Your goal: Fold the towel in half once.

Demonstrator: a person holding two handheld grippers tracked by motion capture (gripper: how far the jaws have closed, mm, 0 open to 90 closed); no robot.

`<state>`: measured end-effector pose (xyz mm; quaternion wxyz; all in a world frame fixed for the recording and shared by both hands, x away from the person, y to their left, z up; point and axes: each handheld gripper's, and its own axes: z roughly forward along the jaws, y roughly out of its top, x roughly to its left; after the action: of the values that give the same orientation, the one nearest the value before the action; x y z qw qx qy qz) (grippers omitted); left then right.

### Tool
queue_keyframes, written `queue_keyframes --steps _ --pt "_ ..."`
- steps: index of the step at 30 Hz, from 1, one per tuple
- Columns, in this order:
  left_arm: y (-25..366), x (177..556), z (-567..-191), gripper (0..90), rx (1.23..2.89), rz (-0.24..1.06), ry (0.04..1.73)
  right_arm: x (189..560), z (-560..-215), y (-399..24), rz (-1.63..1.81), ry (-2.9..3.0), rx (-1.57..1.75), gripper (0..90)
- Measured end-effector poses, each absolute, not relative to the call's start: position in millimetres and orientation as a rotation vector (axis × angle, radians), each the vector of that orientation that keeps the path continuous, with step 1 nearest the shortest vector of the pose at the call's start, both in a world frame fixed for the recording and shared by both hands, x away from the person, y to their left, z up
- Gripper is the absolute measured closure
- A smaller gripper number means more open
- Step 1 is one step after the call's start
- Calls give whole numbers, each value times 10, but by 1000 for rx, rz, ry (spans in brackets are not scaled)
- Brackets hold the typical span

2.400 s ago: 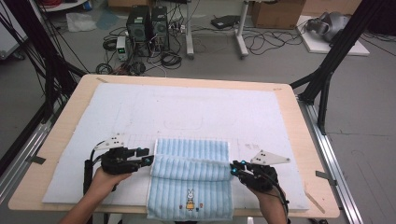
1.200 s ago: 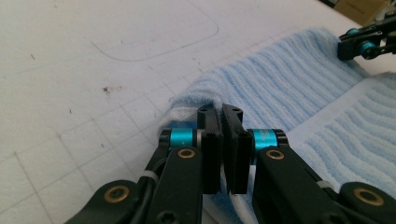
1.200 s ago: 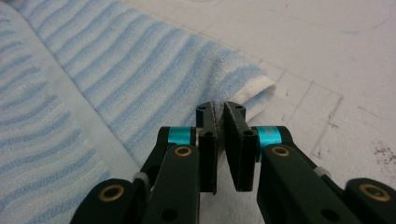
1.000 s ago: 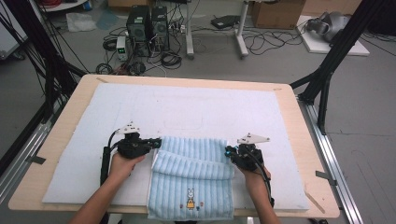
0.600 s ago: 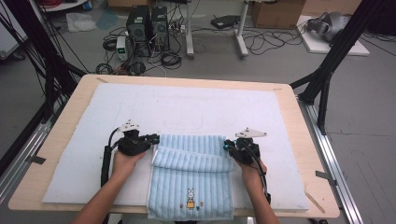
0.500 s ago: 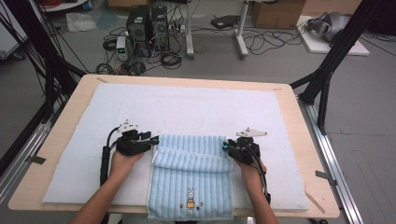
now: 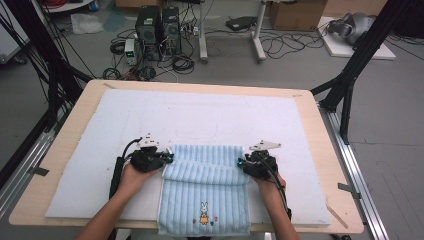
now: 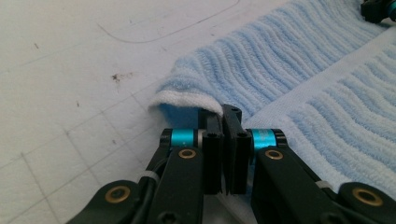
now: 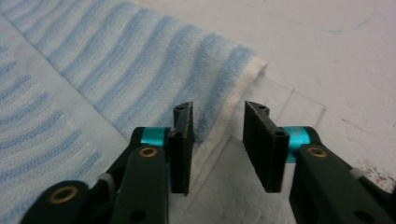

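The left tool (image 8: pixel 224 140) is sitting at the folded towel's (image 7: pixel 205 192) left edge, jaws pressed together, just closed, pinching the white hem. The towel is lying on the white mat (image 7: pixel 310 140) near the worktop's (image 7: pixel 330 130) front. The right tool (image 9: pixel 217 140) is closing but spread, straddling the right hem.
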<state>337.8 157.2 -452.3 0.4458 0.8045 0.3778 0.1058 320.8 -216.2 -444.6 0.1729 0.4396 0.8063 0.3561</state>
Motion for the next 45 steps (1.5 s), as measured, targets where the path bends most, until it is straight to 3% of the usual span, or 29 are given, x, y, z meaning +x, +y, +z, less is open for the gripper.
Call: queue_keyframes --steps 2,5,13,24,34,36,38,39,45 --pt "1595 3400 -4529 877 1976 235 960 3205 -4439 -2134 1014 2316 1232 822" --pt "1612 3444 -4527 881 1954 222 994 3245 -4449 -2181 1083 2343 1272 857" --pt "1636 3721 -4478 882 1915 252 1047 3400 -4435 -2164 1089 2271 1266 860" --pt "1688 4233 -4315 881 1830 324 1101 3917 -4283 -2047 1108 2156 1317 860" --pt "1646 4315 -4390 879 1784 335 1142 4238 -4314 -2031 1067 2129 1352 860" --pt "1639 4314 -4410 815 1798 346 1152 4259 -4341 -2031 1065 2125 1359 850" --pt "1681 4308 -4401 614 1806 350 1172 4262 -4349 -2044 1062 2124 1358 749" --pt "1716 4292 -4385 564 1791 353 1175 4247 -4333 -2060 1079 2116 1378 710" --pt "1838 4199 -4326 565 1722 327 1096 4111 -4219 -2225 1176 2088 1353 637"
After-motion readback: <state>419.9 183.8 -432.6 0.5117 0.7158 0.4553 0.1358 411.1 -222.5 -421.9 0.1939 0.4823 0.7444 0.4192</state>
